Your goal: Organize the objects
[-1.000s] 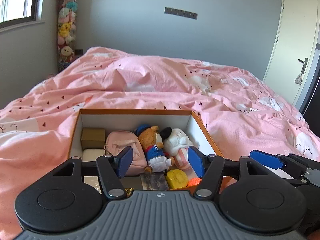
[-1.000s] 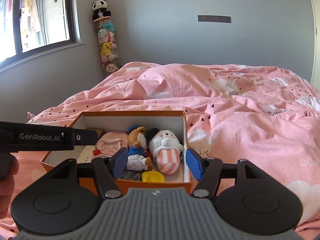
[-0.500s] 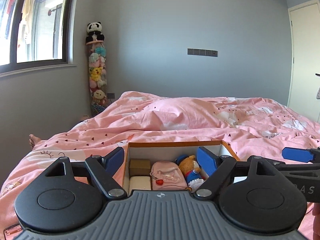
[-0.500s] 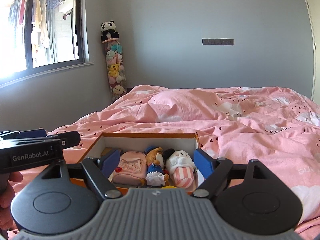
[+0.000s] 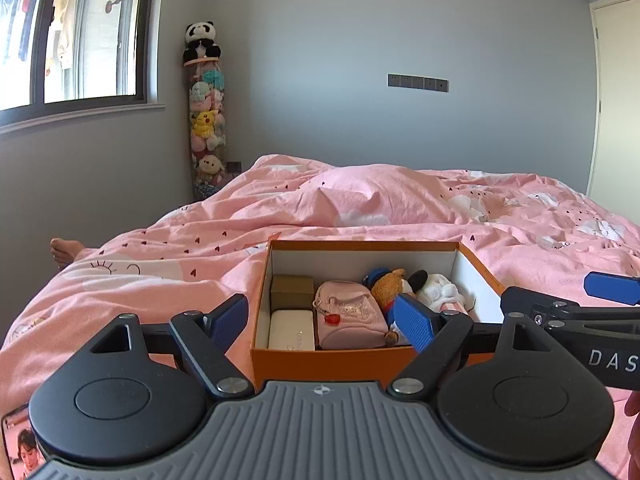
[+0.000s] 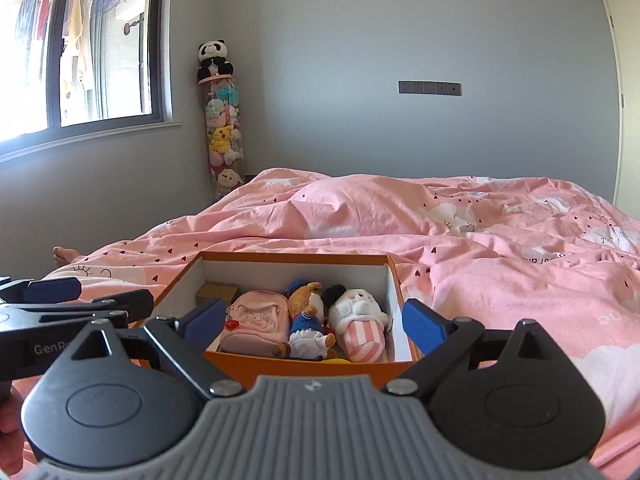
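An orange box [image 5: 332, 360] with white inner walls sits on the pink bed; it also shows in the right wrist view [image 6: 304, 368]. Inside lie a pink mini backpack [image 5: 350, 314] [image 6: 256, 320], a bear plush in blue [image 6: 306, 320], a white plush with striped bottom [image 6: 362, 320], a tan small box [image 5: 292, 290] and a white case [image 5: 290, 330]. My left gripper [image 5: 322, 320] is open and empty, held in front of the box's near wall. My right gripper [image 6: 314, 322] is open and empty, also just short of the box.
The pink duvet [image 6: 500, 248] covers the bed all around the box. A tall tube of plush toys topped by a panda [image 5: 204, 112] stands in the far corner. A bare foot [image 5: 64, 250] lies at the left bed edge. A photo card [image 5: 20, 444] shows at bottom left.
Both grippers have pulled back and tilted up from over the box; the box now sits lower and farther in both views. Both stay open and empty.
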